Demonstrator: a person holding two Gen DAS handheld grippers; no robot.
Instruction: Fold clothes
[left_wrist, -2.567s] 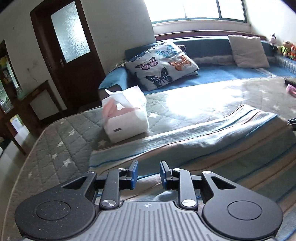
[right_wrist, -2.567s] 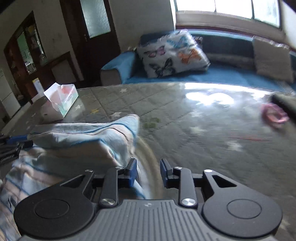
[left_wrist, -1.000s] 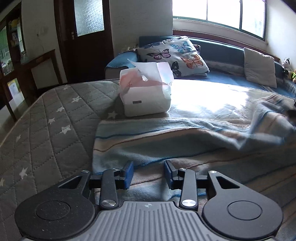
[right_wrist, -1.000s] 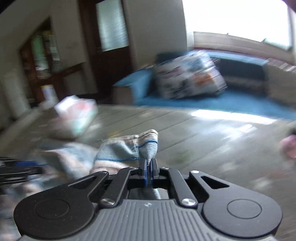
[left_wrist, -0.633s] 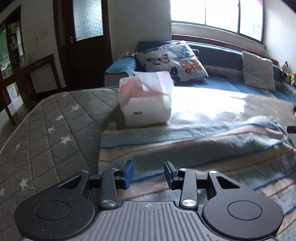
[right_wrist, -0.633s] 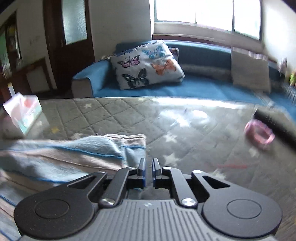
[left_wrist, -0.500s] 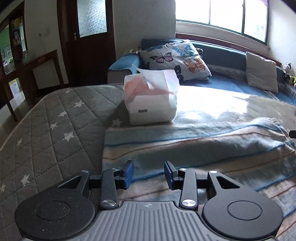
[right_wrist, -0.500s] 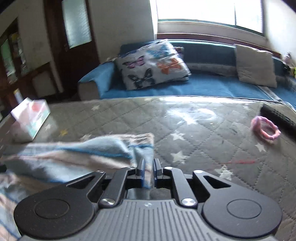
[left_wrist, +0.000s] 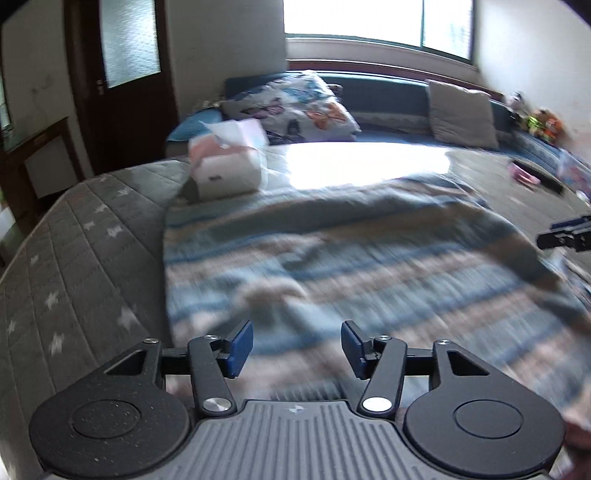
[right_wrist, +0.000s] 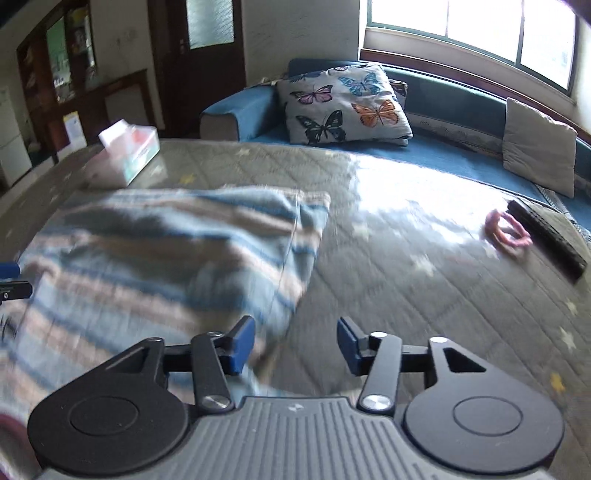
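Note:
A striped blue, beige and white garment (left_wrist: 332, 251) lies spread flat on the grey star-quilted bed (left_wrist: 74, 266); it also shows in the right wrist view (right_wrist: 166, 251). My left gripper (left_wrist: 293, 343) is open and empty, held above the garment's near edge. My right gripper (right_wrist: 293, 341) is open and empty above the garment's right edge. The right gripper's tips show at the right edge of the left wrist view (left_wrist: 569, 236). The left gripper's tip shows at the left edge of the right wrist view (right_wrist: 11, 280).
A tissue box (left_wrist: 227, 166) stands on the bed beyond the garment, also in the right wrist view (right_wrist: 127, 155). A pink ring (right_wrist: 508, 227) and a dark remote (right_wrist: 546, 236) lie far right. A butterfly pillow (right_wrist: 347, 105) rests on the blue sofa behind.
The right gripper, shut on the garment's corner a second ago, has let go and opened wide. Both grippers have pulled back and risen; the garment now lies flat. The left jaws opened wider.

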